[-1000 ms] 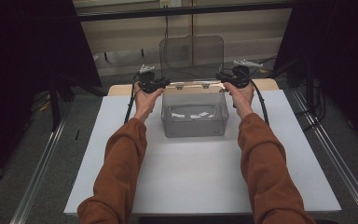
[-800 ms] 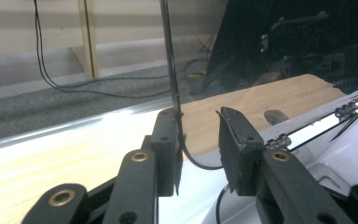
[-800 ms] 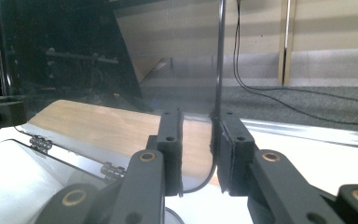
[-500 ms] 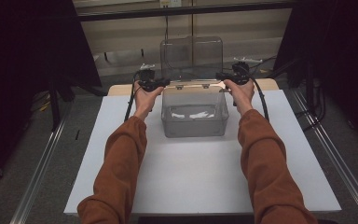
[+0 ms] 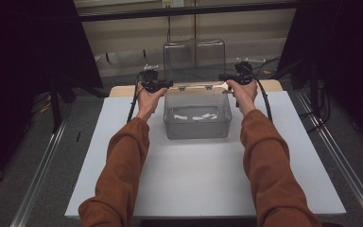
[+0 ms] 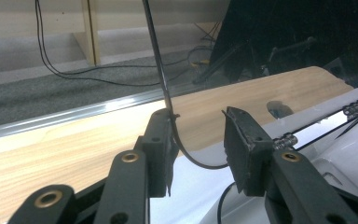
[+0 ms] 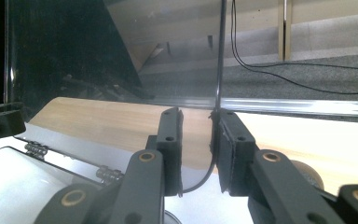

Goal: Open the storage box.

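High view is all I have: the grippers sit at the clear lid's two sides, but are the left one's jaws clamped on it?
Observer: No. In the left gripper view, the left gripper has just been opening its jaws. The lid rests its edge against one pad, with a clear gap to the other.
Operator: And the right one?
Observer: In the right gripper view, the right gripper straddles the lid's other edge, which sits close by one pad. I cannot tell whether both pads press.
Operator: How is the lid attached?
Observer: Small metal hinges join it to the box.
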Action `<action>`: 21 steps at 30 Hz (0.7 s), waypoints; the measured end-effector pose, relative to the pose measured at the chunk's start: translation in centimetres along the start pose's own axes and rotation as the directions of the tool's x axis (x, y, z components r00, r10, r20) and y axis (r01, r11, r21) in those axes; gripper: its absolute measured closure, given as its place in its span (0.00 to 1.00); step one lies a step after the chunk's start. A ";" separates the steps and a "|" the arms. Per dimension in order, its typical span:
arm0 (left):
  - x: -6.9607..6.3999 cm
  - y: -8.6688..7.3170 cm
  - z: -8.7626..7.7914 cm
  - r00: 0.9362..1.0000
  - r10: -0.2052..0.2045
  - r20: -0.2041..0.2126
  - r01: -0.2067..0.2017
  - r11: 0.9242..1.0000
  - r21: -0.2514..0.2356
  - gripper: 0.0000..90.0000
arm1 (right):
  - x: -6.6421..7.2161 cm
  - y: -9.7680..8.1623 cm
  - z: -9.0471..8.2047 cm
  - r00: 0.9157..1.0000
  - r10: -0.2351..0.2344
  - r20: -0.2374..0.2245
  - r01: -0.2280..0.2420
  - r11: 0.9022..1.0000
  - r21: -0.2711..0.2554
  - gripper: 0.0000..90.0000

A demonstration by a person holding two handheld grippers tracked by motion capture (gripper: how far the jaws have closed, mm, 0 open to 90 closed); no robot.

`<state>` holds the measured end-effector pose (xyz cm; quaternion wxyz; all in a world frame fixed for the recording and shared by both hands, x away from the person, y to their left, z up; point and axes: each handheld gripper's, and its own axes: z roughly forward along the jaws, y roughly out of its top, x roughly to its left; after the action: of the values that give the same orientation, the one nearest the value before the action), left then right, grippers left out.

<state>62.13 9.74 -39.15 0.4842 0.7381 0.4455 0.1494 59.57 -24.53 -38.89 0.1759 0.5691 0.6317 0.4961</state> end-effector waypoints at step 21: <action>0.3 -0.1 0.5 0.997 -0.072 0.004 0.072 0.996 0.043 0.61 | -0.5 -0.6 0.7 0.997 0.082 0.016 -0.083 0.996 0.039 0.78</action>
<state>62.54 9.69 -39.55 0.4744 0.7323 0.4735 0.1201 60.01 -24.61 -39.87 0.1483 0.6016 0.6163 0.4861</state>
